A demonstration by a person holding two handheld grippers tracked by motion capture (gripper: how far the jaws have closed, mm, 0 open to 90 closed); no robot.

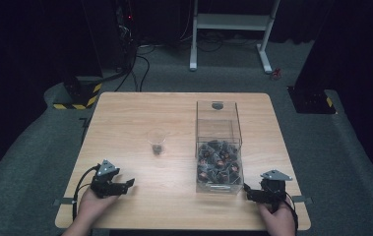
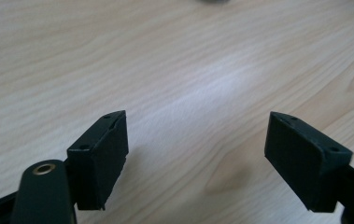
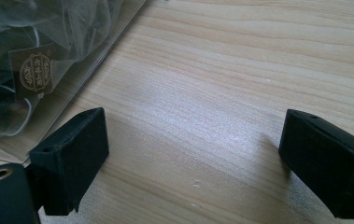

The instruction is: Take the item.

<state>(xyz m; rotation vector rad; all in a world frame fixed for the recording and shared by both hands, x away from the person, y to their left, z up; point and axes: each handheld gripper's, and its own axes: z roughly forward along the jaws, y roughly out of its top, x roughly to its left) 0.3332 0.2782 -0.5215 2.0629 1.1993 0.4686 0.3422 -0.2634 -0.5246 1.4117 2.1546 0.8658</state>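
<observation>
clear box (image 1: 218, 147) of small dark wrapped packets (image 1: 218, 164): right half of wooden surface (image 1: 125, 113) | clear cup (image 1: 156, 141): mid-surface, left of box, dark item inside | left claw (image 1: 127, 184): near edge, jaws spread, empty | right claw (image 1: 247, 191): just beside box's near right corner, jaws wide apart, empty
</observation>
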